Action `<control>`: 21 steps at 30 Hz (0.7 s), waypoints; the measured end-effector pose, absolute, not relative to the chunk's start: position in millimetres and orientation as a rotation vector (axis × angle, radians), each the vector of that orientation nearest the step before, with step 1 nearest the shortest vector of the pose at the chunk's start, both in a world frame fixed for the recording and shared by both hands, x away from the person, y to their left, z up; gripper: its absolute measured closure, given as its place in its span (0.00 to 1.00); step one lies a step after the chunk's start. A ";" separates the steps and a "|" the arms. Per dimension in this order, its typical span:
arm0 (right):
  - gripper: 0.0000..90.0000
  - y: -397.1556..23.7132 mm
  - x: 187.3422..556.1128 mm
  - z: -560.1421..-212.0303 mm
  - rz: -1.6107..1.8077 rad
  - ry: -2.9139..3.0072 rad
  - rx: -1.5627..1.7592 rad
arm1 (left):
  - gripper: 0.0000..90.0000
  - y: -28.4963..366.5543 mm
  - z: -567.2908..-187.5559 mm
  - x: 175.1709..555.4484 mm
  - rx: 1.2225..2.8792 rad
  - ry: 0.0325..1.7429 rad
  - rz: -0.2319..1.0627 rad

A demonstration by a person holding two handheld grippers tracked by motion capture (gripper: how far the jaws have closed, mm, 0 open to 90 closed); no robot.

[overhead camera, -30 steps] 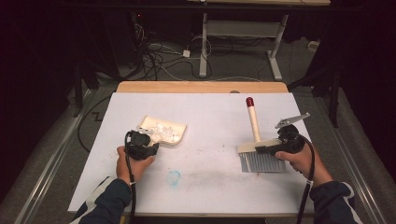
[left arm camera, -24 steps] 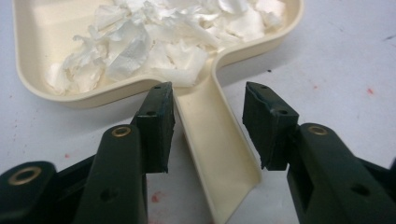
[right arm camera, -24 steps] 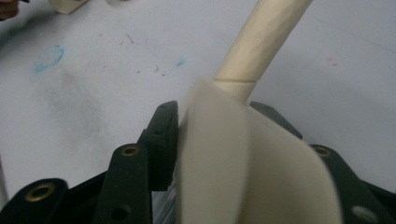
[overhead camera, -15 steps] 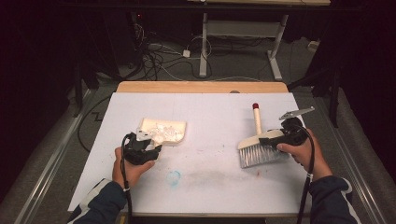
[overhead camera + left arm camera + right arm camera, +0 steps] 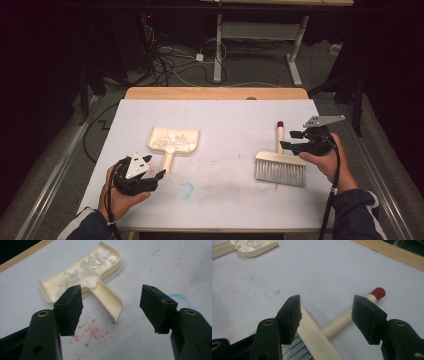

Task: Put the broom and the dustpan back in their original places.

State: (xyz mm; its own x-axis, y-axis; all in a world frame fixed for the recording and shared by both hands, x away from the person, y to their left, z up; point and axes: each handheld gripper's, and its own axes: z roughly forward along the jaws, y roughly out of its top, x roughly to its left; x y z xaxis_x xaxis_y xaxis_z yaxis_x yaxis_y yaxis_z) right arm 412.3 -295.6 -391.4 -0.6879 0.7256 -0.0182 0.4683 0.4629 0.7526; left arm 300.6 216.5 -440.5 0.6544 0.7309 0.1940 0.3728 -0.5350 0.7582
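My left gripper (image 5: 110, 307) has just been opening, nothing gripped, dustpan (image 5: 82, 277) handle ahead between its jaws; my right gripper (image 5: 325, 317), half-open, straddles the brush (image 5: 342, 323): lift clear without nudging either

We wear dark sleeves (image 5: 357, 212) with white stripes; our black grippers (image 5: 141, 177) carry brass rivets, grey plates and black cables.
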 end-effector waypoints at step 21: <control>0.78 -276.6 454.0 -454.2 0.651 2.235 1.289 | 0.36 229.9 -461.7 288.2 2.222 0.915 0.644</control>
State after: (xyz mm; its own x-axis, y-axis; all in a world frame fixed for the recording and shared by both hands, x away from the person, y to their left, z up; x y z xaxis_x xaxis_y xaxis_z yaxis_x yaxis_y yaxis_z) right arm 454.0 -276.6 -454.2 -0.4438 0.8807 -0.1654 0.6544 0.4446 0.6117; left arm 288.2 229.9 -461.7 0.6370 0.7468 0.1910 0.4322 -0.5512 0.7136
